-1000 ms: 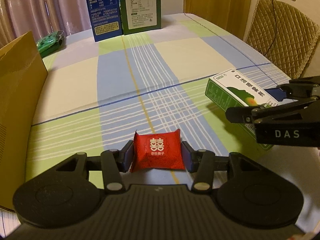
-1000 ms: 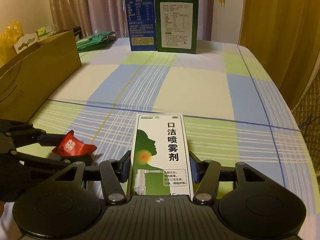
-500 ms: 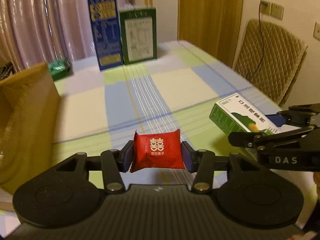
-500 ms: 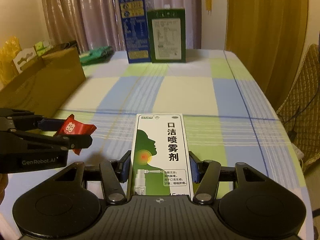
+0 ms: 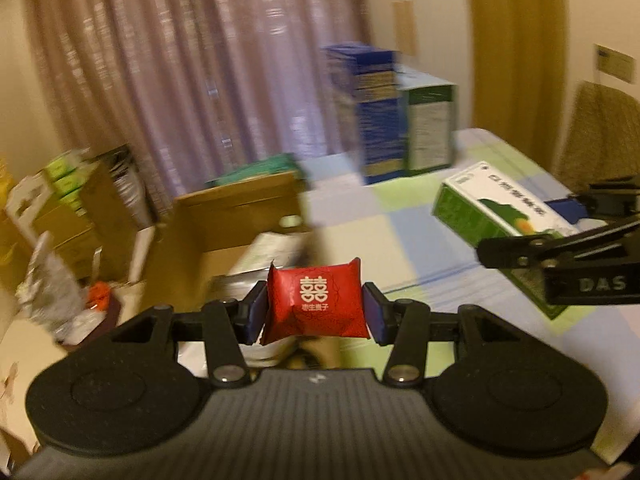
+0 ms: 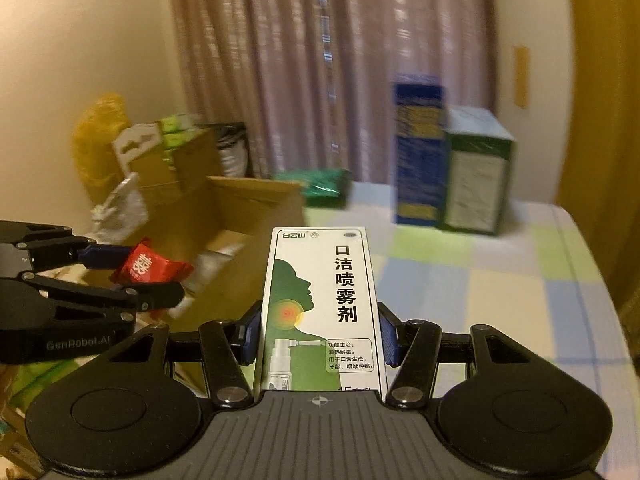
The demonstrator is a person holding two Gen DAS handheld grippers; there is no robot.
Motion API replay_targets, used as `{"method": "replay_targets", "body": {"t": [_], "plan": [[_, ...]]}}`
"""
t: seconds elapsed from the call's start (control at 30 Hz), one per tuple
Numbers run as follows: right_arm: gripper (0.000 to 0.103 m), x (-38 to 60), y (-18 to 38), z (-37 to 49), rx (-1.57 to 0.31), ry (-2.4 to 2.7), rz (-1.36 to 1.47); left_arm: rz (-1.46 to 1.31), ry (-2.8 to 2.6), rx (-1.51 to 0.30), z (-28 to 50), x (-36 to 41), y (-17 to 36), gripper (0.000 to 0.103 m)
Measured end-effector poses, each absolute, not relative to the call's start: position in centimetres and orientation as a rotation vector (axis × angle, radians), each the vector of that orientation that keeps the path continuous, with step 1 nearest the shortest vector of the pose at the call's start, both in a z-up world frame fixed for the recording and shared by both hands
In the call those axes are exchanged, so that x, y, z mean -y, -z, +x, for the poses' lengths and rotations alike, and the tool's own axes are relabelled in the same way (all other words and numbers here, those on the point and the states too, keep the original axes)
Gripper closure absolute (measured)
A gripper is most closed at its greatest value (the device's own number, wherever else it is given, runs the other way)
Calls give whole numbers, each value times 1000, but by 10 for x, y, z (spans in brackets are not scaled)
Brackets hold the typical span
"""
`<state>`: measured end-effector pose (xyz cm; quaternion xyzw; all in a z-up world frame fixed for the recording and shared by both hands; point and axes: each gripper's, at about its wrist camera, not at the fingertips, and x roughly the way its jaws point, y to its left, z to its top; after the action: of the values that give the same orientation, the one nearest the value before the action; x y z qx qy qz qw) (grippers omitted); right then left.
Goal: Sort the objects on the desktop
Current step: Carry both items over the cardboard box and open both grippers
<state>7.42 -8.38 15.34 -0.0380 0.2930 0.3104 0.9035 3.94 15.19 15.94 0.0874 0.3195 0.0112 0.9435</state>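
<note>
Red packet (image 5: 316,303) – white characters; green-white box (image 6: 322,308); tablecloth (image 6: 500,280) – blue, green, cream checks.

red candy packet (image 5: 317,303) and green-white spray box (image 6: 322,308), both held aloft, the packet above an open carton (image 5: 240,220)

There is one small red candy packet (image 5: 316,304) and one white and green spray box (image 6: 322,308). Two tall boxes stand together, one blue (image 6: 418,152) and one green (image 6: 478,172). There is one open brown cardboard box (image 6: 248,216).
</note>
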Motion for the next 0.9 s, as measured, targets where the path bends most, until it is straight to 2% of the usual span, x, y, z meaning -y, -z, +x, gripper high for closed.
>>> {"method": "replay_targets", "body": {"t": [0.27, 0.67, 0.73, 0.8, 0.9], "plan": [[50, -8, -165, 74, -609, -733, -128, 110, -108, -670, 46, -235, -163, 58], [50, -92, -150, 106, -649, -771, -149, 60, -113, -686, 85, -282, -136, 58], [50, -98, -147, 113, -660, -758, -131, 25, -97, -663, 90, -289, -131, 55], [50, -102, -143, 121, -669, -743, -113, -16, -102, -646, 96, -295, -125, 36], [50, -106, -136, 130, -680, -727, -97, -19, -108, -655, 104, -300, -117, 34]]}}
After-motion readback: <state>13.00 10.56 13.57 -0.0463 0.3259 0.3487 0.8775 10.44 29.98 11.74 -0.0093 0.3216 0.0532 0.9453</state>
